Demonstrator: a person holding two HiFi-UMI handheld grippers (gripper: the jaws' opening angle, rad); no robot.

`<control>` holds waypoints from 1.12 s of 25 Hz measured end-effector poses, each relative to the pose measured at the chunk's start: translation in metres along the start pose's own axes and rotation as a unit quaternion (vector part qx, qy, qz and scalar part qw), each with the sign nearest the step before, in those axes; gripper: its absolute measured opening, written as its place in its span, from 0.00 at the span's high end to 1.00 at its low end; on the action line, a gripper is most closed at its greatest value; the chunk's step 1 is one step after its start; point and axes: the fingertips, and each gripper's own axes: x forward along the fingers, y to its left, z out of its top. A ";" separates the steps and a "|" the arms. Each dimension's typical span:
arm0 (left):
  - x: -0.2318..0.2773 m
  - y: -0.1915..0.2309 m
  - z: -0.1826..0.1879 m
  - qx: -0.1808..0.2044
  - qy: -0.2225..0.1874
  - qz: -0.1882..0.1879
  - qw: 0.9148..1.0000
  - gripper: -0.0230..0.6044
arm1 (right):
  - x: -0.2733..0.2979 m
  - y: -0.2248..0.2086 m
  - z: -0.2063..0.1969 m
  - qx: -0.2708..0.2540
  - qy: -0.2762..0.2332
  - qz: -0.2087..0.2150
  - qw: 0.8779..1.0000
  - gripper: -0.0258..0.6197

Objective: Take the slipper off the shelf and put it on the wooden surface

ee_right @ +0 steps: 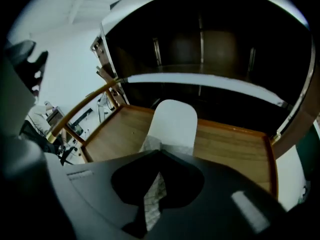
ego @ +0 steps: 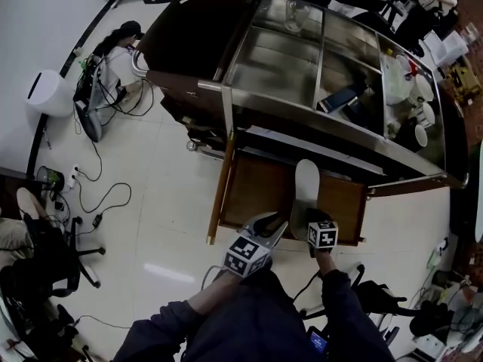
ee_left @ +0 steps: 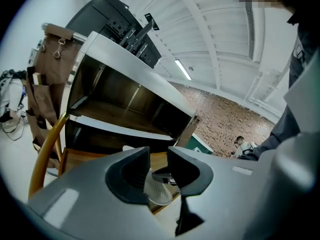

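Observation:
A white slipper (ego: 306,185) lies flat on the wooden surface (ego: 253,191) at the bottom of the cart, toe pointing toward the shelves. My right gripper (ego: 315,216) sits at its heel end. In the right gripper view the slipper (ee_right: 173,121) stretches away over the wood (ee_right: 225,144), and the right gripper (ee_right: 159,153) is shut, jaw tips together just above the heel. My left gripper (ego: 273,221) hovers beside it on the left, over the wood's front edge. Its jaws (ee_left: 158,156) stand slightly apart with nothing between them; the slipper's heel (ee_left: 159,193) shows beyond the gap.
Above the wood rise steel shelves (ego: 302,66) holding a dark flat object (ego: 339,98). Cups and bottles (ego: 415,111) crowd the cart's right end. A wooden rail (ego: 221,191) edges the surface on the left. Cables (ego: 98,194), a white bin (ego: 49,93) and a seated person (ego: 121,44) are at left.

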 end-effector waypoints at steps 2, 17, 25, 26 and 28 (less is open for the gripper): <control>0.005 0.002 0.011 -0.005 -0.008 -0.012 1.000 0.78 | -0.026 0.007 0.032 0.010 -0.038 0.018 0.999 0.96; -0.022 -0.002 0.044 -0.036 -0.067 -0.028 0.997 0.82 | -0.052 -0.045 0.245 0.000 -0.179 -0.038 0.983 0.95; -0.045 0.026 0.035 -0.035 -0.084 0.021 0.996 0.82 | -0.045 0.002 0.238 -0.034 -0.195 -0.038 0.979 0.76; -0.044 0.028 0.031 -0.036 -0.083 0.024 0.996 0.82 | -0.055 0.018 0.225 -0.035 -0.197 -0.017 0.980 0.76; -0.039 0.025 0.022 -0.037 -0.079 0.025 0.996 0.84 | -0.077 0.047 0.197 -0.040 -0.201 0.019 0.979 0.76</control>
